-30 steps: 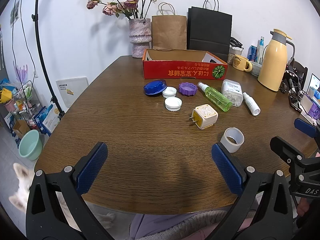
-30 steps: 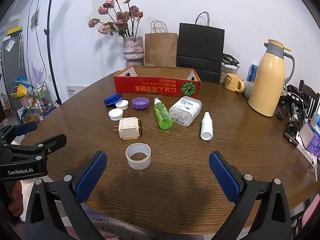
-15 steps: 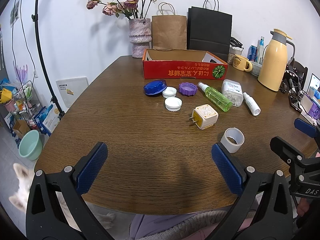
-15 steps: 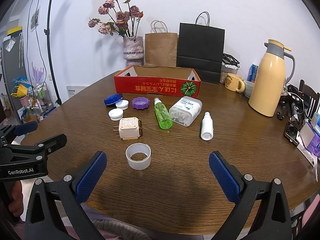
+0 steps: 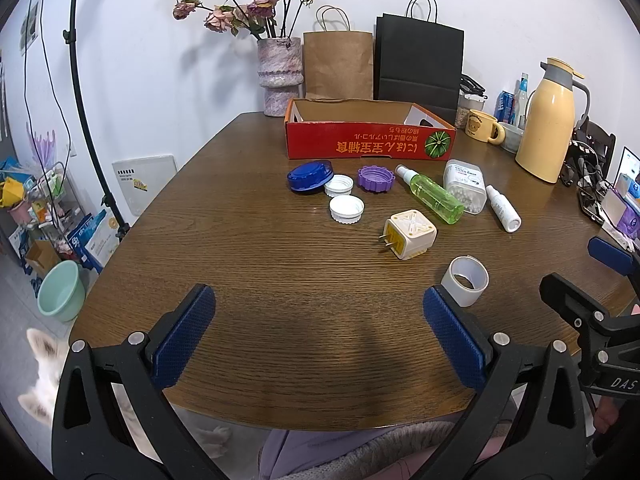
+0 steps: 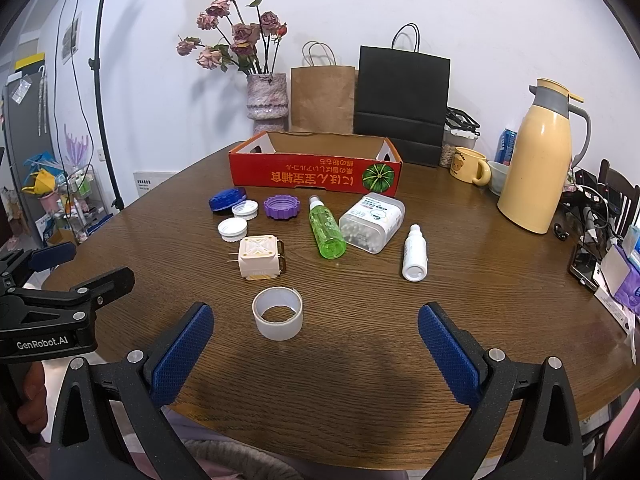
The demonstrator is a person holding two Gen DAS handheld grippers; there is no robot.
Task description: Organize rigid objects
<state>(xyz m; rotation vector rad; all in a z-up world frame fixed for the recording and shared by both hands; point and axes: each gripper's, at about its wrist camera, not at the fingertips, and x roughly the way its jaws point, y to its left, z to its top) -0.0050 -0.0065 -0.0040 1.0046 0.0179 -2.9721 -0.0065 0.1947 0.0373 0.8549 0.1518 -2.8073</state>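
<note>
Both grippers, left (image 5: 319, 332) and right (image 6: 316, 346), gape empty; tape roll (image 6: 277, 318) before the red box (image 6: 316, 176): light, stiff, gripped across its rim.

You are in a lived-in home room. Evidence: wooden dining table (image 5: 256, 264), vase of dried roses (image 6: 266, 96), thermos jug (image 6: 536, 160), bear mug (image 6: 468, 166), paper shopping bags (image 5: 338, 64).

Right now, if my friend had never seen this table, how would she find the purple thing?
Start at the red cardboard box at the back of the wooden table. In the row of lids just in front of it, the purple cap lies open side up between a small white cap and the green spray bottle. It is the only purple lid, with a bumpy, notched rim.
</note>
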